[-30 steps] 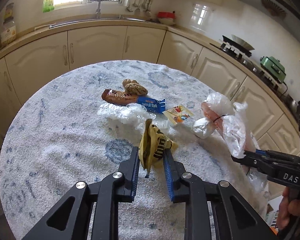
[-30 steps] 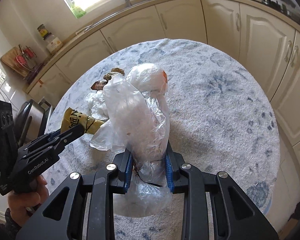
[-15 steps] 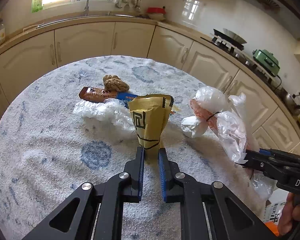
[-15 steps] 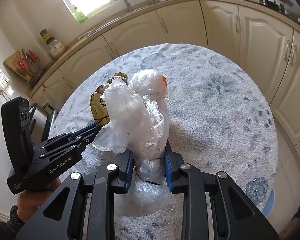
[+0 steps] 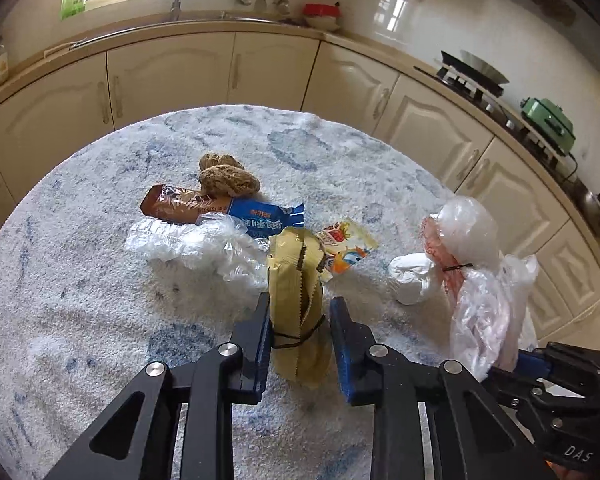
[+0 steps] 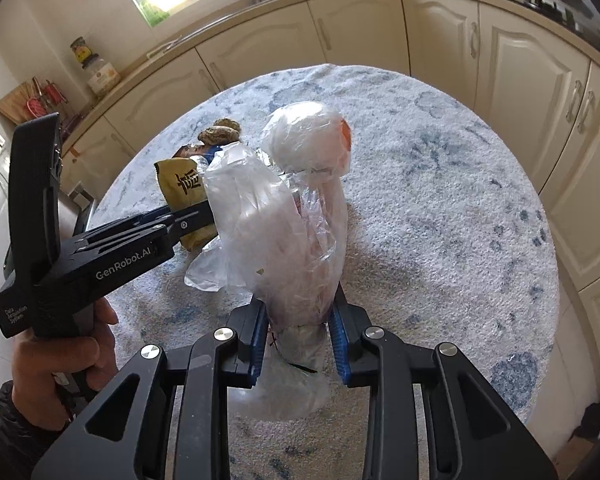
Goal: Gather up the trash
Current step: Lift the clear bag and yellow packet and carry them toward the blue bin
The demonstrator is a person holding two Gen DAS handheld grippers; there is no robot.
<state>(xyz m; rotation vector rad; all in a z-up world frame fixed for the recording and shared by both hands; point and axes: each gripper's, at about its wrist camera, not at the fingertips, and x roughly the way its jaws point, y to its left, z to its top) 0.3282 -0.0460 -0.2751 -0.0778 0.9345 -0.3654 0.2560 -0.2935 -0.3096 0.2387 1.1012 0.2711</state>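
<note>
The left tool (image 5: pixel 298 340) has just been opening, with the yellow wrapper (image 5: pixel 298 300) upright between its narrow jaws and the right pad apart from it. The right tool (image 6: pixel 300 338) grips a clear bag (image 6: pixel 296 236). More wrappers (image 5: pixel 220 210) lie on the desk (image 5: pixel 80 300) beyond the left tool.

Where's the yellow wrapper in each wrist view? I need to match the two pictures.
Left wrist: yellow wrapper stands lower centre, between the left tongs.
Right wrist: yellow wrapper sits left of centre, partly hidden behind the clear plastic bag and the left tongs.
Shared landmark: the brown lumps at the far side of the rug.
</note>
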